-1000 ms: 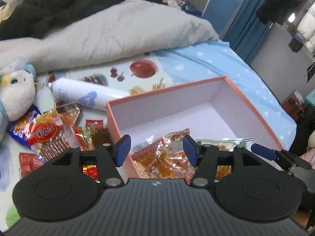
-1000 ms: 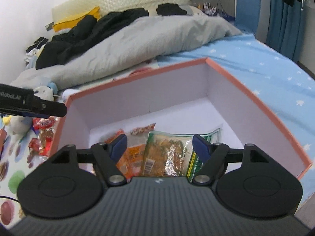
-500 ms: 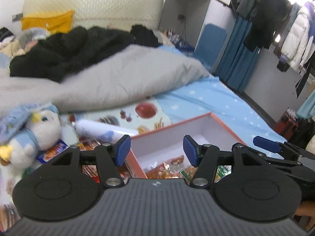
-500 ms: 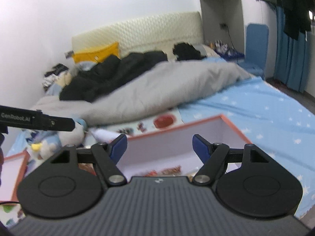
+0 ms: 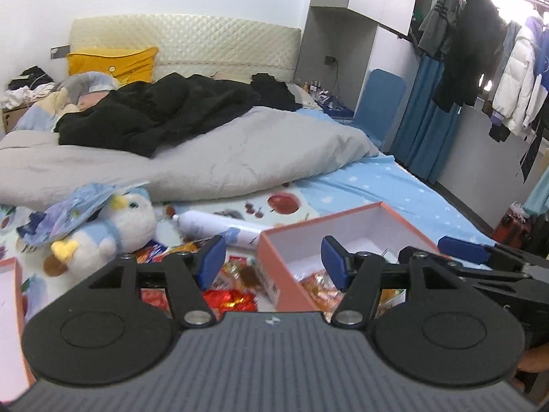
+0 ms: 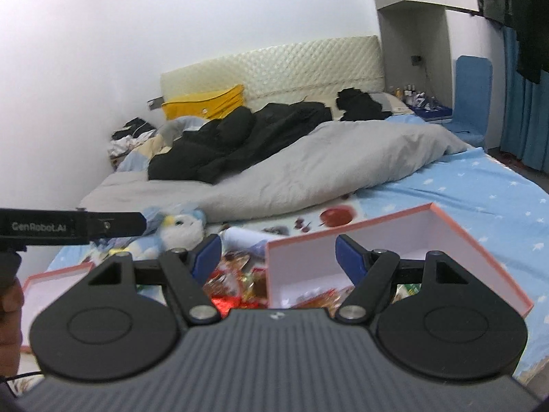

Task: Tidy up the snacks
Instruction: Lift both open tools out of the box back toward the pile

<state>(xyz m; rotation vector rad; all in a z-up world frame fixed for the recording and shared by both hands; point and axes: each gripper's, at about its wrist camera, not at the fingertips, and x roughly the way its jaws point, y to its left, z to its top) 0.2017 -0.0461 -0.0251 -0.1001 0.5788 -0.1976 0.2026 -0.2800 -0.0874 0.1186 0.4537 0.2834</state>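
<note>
A salmon-edged white box sits on the bed with snack packets inside; it also shows in the right wrist view. Loose snack packets lie left of the box, also in the right wrist view. My left gripper is open and empty, held well above the box's near left corner. My right gripper is open and empty, above the box's left wall. The right gripper's blue finger shows at the right of the left wrist view.
A plush penguin and a white bottle lie behind the loose snacks. A second box part lies at the left. A grey duvet and black clothes cover the bed's far half.
Both grippers have risen and pulled back from the box, staying open. The box and snacks now look smaller and lower in both views.
</note>
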